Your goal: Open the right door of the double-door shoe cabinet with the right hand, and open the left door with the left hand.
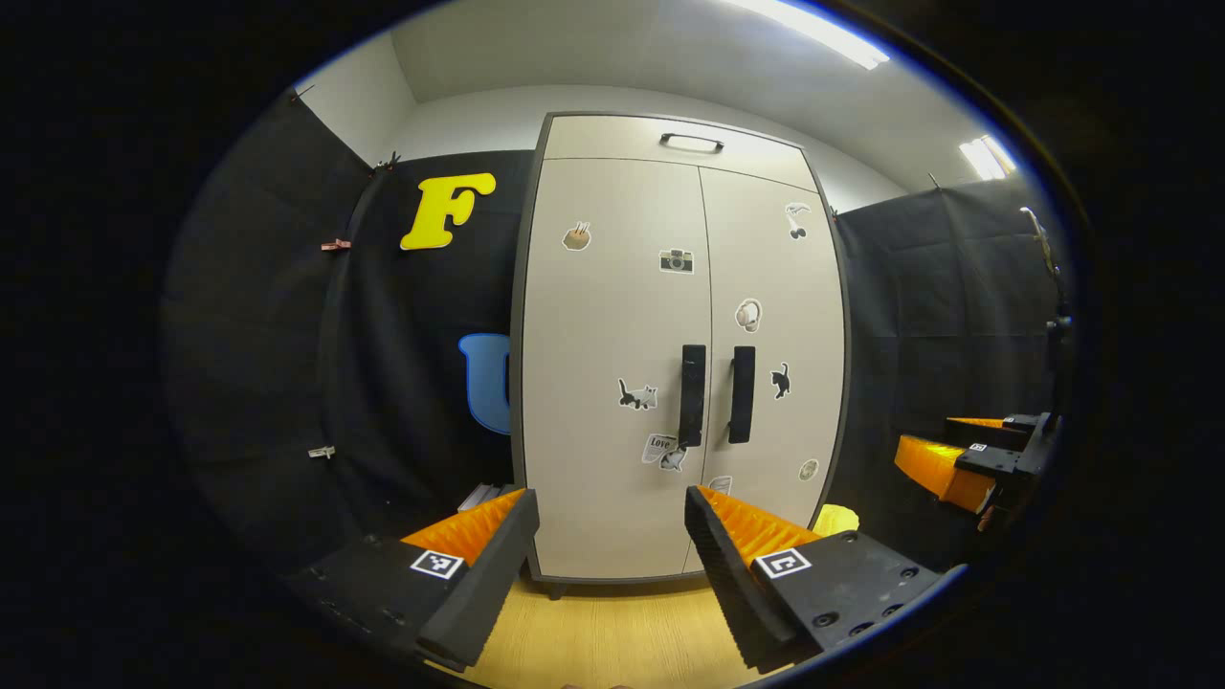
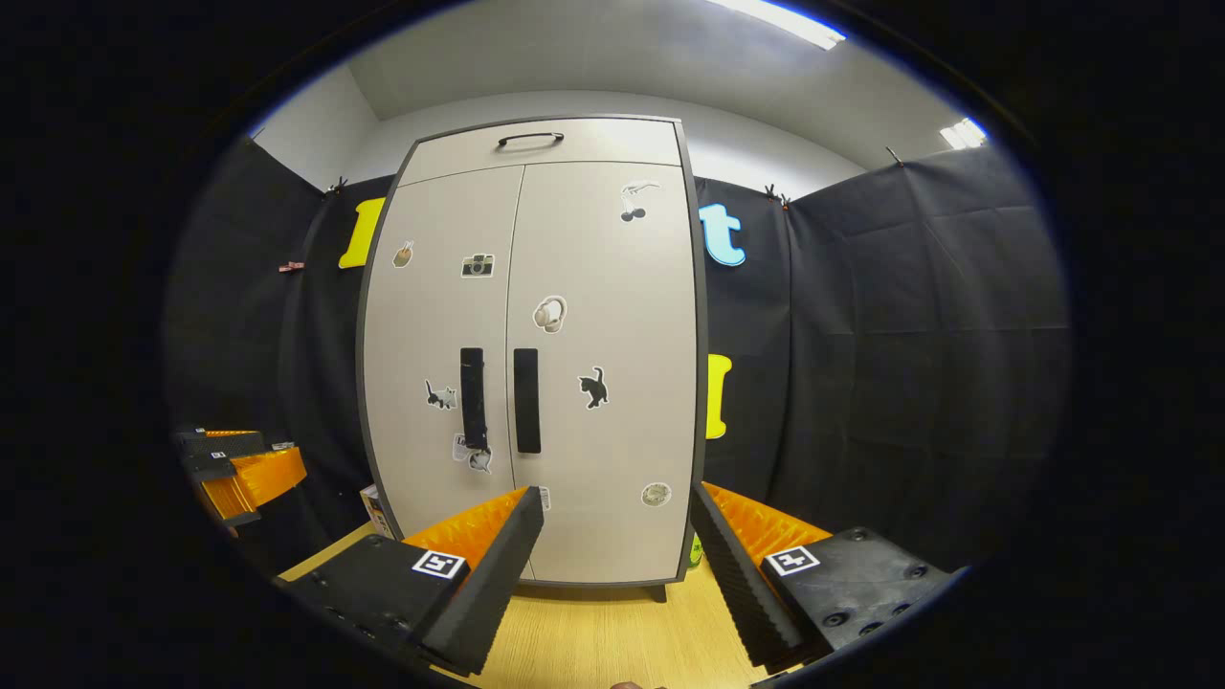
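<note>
We see the shoe cabinet [image 1: 670,354] standing on a pale wood-grain floor [image 1: 612,632], backed by black cloth walls [image 1: 287,364] with a grey wall and lit ceiling strips [image 1: 813,24] above. Both doors sit flush and closed: the left door [image 1: 612,383] and right door [image 1: 775,325] meet at a centre seam, with two black vertical handles [image 1: 693,395] side by side at mid-height. Small stickers dot both doors. A top panel carries a horizontal handle [image 1: 691,143].

The left hand-held gripper [image 1: 612,555] is wide open, empty, aimed at the cabinet's lower front and well apart from it. The right hand-held gripper [image 2: 617,560] is likewise wide open and holds nothing; in the left gripper view it also appears at the right edge [image 1: 967,459].

A yellow object [image 1: 835,520] beside the cabinet's lower right corner is partly hidden by the finger; we cannot identify it. Something flat at the lower left corner [image 1: 483,497] is also cut off.
</note>
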The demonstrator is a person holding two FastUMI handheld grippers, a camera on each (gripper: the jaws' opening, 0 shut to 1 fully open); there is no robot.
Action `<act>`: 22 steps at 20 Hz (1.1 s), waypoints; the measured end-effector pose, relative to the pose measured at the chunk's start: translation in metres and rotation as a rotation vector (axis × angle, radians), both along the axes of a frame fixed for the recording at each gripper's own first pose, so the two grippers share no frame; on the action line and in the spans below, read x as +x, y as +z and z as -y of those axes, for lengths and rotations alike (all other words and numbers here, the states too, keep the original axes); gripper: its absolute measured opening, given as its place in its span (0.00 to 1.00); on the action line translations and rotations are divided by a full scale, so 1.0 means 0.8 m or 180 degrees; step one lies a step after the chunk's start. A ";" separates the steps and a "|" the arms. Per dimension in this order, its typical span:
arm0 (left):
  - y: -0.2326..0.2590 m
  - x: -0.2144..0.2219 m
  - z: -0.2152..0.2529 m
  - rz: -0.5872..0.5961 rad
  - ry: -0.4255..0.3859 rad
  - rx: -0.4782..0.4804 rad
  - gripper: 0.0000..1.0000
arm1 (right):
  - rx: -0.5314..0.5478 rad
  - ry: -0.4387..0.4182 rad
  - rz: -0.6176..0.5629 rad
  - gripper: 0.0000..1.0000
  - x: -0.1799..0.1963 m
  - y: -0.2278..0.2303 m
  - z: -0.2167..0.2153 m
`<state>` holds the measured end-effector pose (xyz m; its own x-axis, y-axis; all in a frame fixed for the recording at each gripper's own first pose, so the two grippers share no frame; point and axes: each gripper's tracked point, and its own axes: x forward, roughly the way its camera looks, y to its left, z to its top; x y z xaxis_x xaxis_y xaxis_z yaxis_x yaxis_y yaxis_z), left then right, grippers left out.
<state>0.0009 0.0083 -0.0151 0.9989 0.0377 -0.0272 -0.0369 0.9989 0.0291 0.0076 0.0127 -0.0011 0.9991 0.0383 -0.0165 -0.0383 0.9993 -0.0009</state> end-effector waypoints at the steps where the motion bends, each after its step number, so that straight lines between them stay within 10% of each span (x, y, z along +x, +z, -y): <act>1: -0.003 -0.002 -0.001 -0.0011 0.0006 0.0001 0.95 | -0.0003 -0.0002 -0.0003 0.98 0.001 -0.001 0.000; 22: -0.024 -0.015 -0.019 -0.0105 0.0137 0.0010 0.95 | 0.0043 0.0217 -0.0039 0.98 0.051 0.021 -0.045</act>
